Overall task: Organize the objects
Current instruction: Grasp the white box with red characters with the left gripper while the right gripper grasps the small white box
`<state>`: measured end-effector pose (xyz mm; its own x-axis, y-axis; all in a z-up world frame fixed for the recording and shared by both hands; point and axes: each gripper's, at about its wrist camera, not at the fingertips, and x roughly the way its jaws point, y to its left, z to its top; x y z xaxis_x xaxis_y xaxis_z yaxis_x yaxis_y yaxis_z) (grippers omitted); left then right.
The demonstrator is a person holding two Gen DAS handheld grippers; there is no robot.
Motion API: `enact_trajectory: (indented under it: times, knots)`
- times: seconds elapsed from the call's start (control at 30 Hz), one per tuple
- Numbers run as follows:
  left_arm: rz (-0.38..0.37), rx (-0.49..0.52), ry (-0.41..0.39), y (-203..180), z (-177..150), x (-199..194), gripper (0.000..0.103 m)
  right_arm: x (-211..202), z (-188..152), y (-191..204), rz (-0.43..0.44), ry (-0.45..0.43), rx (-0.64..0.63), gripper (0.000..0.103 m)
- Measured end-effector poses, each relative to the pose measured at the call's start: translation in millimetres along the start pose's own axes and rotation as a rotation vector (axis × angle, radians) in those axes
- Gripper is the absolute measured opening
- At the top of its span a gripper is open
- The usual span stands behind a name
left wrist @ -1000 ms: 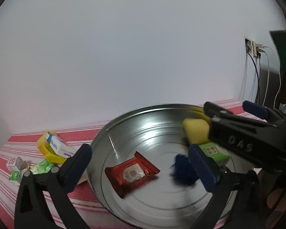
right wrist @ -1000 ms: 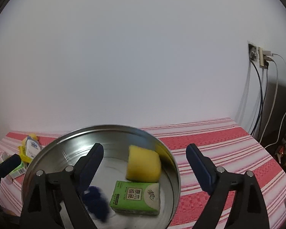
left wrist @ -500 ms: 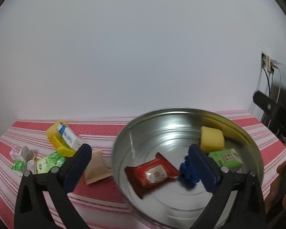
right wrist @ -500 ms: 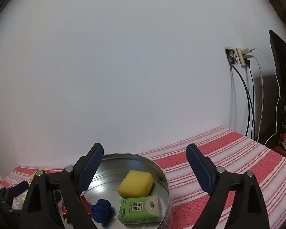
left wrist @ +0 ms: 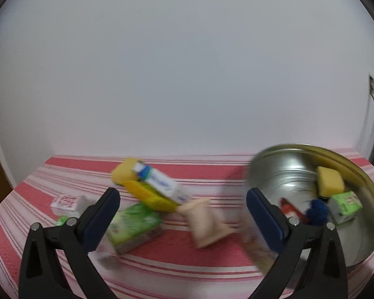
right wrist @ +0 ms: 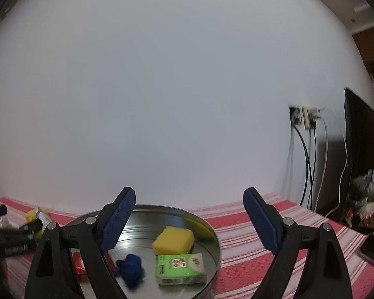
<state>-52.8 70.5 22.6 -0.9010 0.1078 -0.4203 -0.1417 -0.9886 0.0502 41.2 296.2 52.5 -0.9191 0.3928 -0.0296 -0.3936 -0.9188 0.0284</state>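
One red-striped tablecloth, white wall

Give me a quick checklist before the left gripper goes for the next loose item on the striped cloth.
1. left gripper jaws open and empty: ok.
2. right gripper open, holding nothing: ok.
3. Loose items within view: beige packet, green packet, yellow box: ok.
4. Beige packet lies apart from the metal tin: cannot tell, blurred.
5. Tin has bare floor beside the yellow sponge, green tissue pack, blue ball: ok.
6. Picture sharp enough to aim: not ok, left view motion-blurred.
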Motion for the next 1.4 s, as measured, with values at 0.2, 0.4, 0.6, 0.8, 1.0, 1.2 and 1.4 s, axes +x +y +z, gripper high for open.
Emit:
enact_trajectory:
  times: [0.2,0.4,0.6,0.8,1.0,1.2,1.4]
  knots:
    - [0.063,-0.054,-0.002,53.4,1.9,8.7,0.103,-27.6,-2.0,37.8,0.039,-0.025,-0.074,0.090]
    - [0.108,-0.116,0.022,96.9,0.6,20.2,0.103,-40.7,-5.1,79.8,0.137,0.019,-0.097,0.090]
    - [0.151,-0.152,0.040,138.1,3.2,31.9,0.103,-43.4,-11.4,122.1,0.299,0.138,-0.060,0.090]
    - [0.171,-0.246,0.091,186.4,0.2,50.3,0.103,-48.2,-23.0,177.2,0.472,0.251,-0.110,0.090]
    - [0.144,-0.236,0.151,194.0,-2.6,69.4,0.103,-36.3,-37.7,235.5,0.638,0.447,-0.156,0.090]
    - [0.138,-0.208,0.231,190.0,-7.3,84.7,0.103,-10.2,-54.6,266.8,0.705,0.595,-0.106,0.090]
    - [0.097,-0.228,0.282,193.3,-10.9,101.1,0.102,16.1,-66.4,287.1,0.658,0.689,-0.105,0.090]
